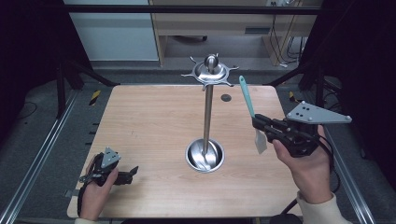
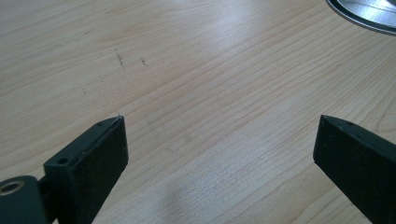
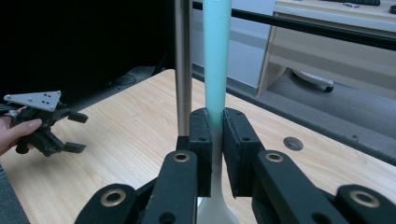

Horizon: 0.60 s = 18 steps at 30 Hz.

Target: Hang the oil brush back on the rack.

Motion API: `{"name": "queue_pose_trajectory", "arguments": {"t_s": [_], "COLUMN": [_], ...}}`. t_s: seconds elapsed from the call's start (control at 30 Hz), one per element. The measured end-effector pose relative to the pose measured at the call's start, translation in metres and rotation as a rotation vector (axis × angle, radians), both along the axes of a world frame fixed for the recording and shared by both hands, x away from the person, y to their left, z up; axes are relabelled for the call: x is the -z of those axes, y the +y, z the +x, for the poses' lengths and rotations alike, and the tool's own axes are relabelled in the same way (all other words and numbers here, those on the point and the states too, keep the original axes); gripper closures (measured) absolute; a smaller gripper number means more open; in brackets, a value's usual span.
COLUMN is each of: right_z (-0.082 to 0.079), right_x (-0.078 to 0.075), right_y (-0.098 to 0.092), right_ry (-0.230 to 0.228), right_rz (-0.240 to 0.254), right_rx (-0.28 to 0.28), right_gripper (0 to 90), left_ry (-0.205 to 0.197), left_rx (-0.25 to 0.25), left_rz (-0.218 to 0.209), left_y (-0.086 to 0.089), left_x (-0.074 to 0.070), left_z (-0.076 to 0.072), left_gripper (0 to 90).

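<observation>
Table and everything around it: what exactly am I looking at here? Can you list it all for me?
table: one, light wood, centre
rack: one, silver pole with hooked top and round base, mid-table
spatula: one, teal handle, whitish blade, clamped upright right of the rack
round insert: one, dark, far table edge
cabinet: one, pale wood, behind table
left gripper: black, open, low over the near left table
right gripper: black, shut on spatula

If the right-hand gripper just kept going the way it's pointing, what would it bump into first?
Probably the metal pole of the rack: it rises just beyond the right gripper, beside the teal spatula it holds. Depth is unclear, so it might slip past.
</observation>
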State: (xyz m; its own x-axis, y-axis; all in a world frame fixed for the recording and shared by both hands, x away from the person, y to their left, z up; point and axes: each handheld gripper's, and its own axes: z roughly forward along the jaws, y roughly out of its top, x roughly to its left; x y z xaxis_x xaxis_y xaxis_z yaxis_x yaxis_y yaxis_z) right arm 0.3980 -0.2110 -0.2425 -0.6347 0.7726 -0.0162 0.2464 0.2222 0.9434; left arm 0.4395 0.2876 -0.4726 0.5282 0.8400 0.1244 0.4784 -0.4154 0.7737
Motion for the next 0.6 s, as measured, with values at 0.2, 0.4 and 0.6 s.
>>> {"name": "queue_pose_trajectory", "arguments": {"t_s": [0.2,0.4,0.6], "right_z": [-0.0046,-0.0070,-0.0067], "right_x": [0.0014,0.0015,0.0027], "right_y": [0.0025,0.0043,0.0056], "right_ry": [-0.010,-0.016,-0.007], "right_rz": [0.007,0.007,0.000], "right_rx": [-0.016,-0.029,-0.035], "right_gripper": [82.4,82.5,82.4], "left_ry": [0.004,0.004,0.005], "left_rx": [0.001,0.001,0.003], "left_rz": [0.000,0.000,-0.001], "left_y": [-0.0003,-0.0004,-0.0007], "left_x": [0.0000,0.0002,0.0003], "left_z": [-0.0001,-0.0001,-0.0001], "left_gripper": [2.8,2.8,2.8]}}
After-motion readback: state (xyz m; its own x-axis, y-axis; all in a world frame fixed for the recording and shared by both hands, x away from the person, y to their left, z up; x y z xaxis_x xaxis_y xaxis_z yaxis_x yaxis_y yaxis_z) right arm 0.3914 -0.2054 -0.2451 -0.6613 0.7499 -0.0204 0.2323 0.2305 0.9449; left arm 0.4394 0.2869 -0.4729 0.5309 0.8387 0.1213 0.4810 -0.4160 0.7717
